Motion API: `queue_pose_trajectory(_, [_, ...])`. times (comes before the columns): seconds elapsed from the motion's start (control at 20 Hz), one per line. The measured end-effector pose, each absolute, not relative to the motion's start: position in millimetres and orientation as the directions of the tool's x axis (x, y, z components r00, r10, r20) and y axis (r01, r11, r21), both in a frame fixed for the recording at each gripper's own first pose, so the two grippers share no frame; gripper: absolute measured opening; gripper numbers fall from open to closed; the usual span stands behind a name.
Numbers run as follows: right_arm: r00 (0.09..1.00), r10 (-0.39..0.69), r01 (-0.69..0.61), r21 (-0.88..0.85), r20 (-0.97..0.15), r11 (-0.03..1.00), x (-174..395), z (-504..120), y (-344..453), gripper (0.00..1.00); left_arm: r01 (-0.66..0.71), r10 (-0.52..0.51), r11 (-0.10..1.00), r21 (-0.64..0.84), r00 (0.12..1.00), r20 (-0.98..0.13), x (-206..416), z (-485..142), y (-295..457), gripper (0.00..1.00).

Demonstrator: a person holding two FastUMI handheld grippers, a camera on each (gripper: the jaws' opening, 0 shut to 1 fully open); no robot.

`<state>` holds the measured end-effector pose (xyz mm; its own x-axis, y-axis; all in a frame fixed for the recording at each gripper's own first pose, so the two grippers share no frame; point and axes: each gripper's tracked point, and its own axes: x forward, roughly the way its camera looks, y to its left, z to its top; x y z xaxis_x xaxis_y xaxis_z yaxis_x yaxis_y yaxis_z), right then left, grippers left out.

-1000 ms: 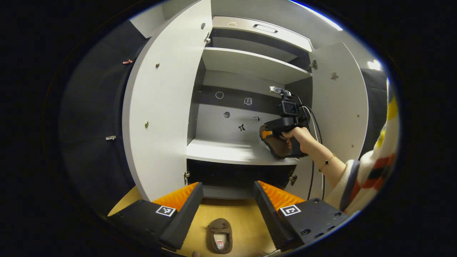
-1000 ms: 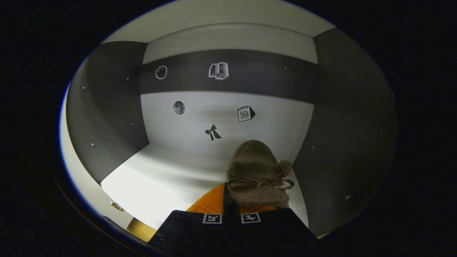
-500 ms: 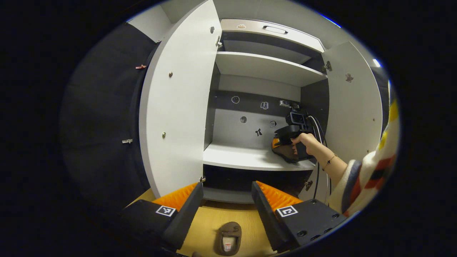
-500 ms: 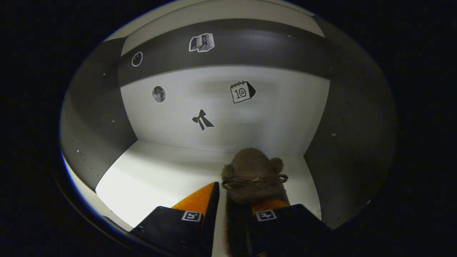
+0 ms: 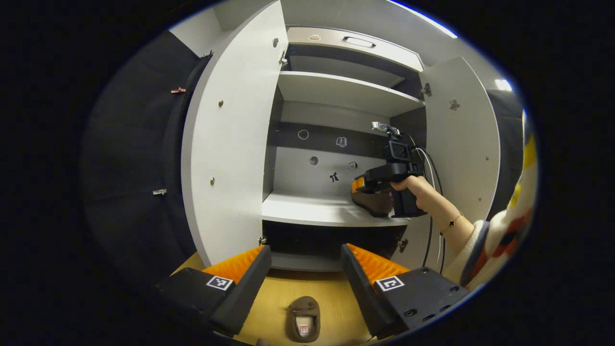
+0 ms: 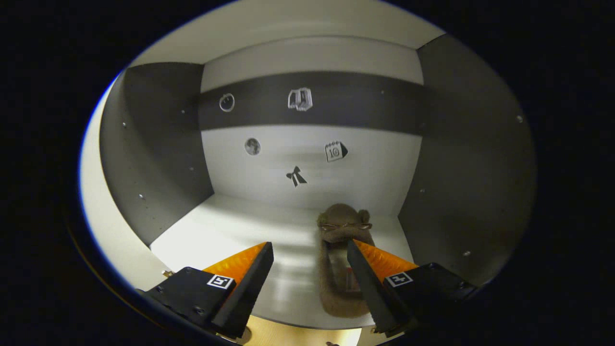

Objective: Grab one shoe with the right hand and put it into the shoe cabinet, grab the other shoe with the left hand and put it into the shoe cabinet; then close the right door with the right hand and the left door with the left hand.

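Observation:
A brown fuzzy shoe (image 6: pixel 340 259) with a small bow lies on the cabinet's middle shelf (image 6: pixel 230 240), toe toward the back wall. My right gripper (image 6: pixel 310 252) stands open just in front of it, its right finger overlapping the shoe's side without gripping. In the left gripper view the same shoe (image 5: pixel 372 202) rests on the shelf (image 5: pixel 307 211) under the right gripper (image 5: pixel 365 185), held by a hand. The other brown shoe (image 5: pixel 302 324) lies on the wooden floor (image 5: pixel 288 293) below my open left gripper (image 5: pixel 306 262), between its fingers and lower down.
Both cabinet doors stand open: the left door (image 5: pixel 228 144) and the right door (image 5: pixel 463 139). An upper shelf (image 5: pixel 336 91) and a drawer with a handle (image 5: pixel 358 43) sit above. A person's arm in a striped sleeve (image 5: pixel 499 235) reaches in from the right.
My right gripper opened and let go of the shoe, which now lies on the shelf, and it drew back a little. The left gripper shifted only slightly.

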<state>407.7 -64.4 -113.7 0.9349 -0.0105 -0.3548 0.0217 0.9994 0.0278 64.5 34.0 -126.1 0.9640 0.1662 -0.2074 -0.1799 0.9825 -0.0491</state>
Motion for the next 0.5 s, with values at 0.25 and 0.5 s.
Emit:
queue_pose_trajectory(0.25, [0.98,0.001,0.005,0.032,-0.197,0.999,333.4,-72.9,-51.1,0.98,-0.084,0.075,0.995,-0.047,0.982,-0.173,49.3,-130.5,31.3,0.95])
queue_pose_trajectory(0.5, [0.997,0.007,-0.003,0.057,-0.072,0.998,255.4,-70.2,-36.6,0.98,-0.034,0.011,0.987,-0.159,0.99,-0.144,49.5,-147.9,40.6,0.95])
